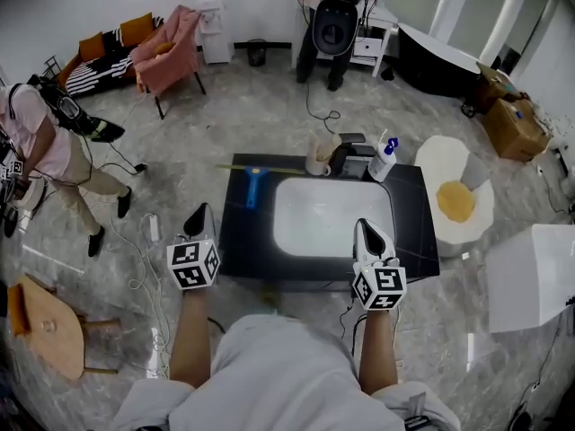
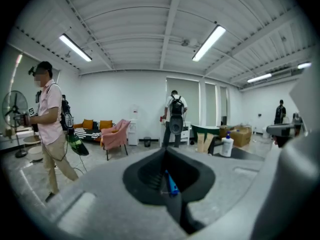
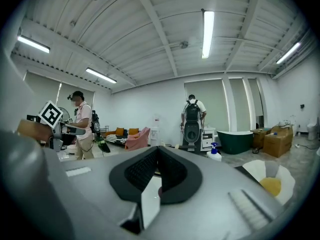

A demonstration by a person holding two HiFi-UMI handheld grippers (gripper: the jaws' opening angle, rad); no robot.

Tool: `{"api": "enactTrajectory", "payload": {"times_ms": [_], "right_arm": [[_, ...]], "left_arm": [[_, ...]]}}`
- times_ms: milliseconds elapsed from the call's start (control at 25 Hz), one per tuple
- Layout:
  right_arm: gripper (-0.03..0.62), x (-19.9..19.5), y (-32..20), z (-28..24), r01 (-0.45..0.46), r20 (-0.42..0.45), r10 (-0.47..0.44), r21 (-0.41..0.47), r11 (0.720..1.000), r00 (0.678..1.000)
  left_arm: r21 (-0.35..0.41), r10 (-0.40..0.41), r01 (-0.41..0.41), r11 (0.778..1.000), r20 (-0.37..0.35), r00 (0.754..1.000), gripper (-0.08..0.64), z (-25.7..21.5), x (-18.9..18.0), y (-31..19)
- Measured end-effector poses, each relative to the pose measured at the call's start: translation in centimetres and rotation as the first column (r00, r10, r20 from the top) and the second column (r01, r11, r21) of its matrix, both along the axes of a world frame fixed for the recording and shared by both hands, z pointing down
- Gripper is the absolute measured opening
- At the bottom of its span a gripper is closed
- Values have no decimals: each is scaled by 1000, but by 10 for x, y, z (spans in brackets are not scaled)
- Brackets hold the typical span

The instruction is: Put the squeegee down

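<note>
The squeegee (image 1: 254, 185), blue-handled with a thin yellow blade, lies flat on the far left part of the black table (image 1: 413, 232). My left gripper (image 1: 201, 209) hovers just off the table's left front corner, short of the squeegee and apart from it, its jaws shut on nothing. In the left gripper view a strip of the blue handle (image 2: 171, 184) shows through the slot behind the closed tips (image 2: 166, 149). My right gripper (image 1: 364, 224) sits over the near edge of the white panel (image 1: 332, 215), jaws shut and empty (image 3: 158, 149).
A spray bottle (image 1: 384, 158), a beige jug (image 1: 318, 155) and a dark box stand at the table's back edge. A white round seat with a yellow pad (image 1: 456, 200) is to the right, a white box (image 1: 532, 277) nearer. One person (image 1: 45, 142) stands left, another (image 1: 337, 16) behind.
</note>
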State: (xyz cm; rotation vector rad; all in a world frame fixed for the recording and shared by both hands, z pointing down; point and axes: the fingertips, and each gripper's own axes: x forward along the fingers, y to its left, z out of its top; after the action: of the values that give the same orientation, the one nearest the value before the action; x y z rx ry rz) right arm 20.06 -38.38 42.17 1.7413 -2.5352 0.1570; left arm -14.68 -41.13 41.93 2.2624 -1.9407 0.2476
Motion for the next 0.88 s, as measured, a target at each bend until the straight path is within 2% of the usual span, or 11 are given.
{"api": "enactTrajectory", "payload": {"times_ms": [880], "right_arm": [[2, 4, 2, -1, 1, -1, -1, 21, 1000, 1000]], "left_arm": [[72, 21, -22, 997, 11, 1000, -2, -14, -2, 15]]}}
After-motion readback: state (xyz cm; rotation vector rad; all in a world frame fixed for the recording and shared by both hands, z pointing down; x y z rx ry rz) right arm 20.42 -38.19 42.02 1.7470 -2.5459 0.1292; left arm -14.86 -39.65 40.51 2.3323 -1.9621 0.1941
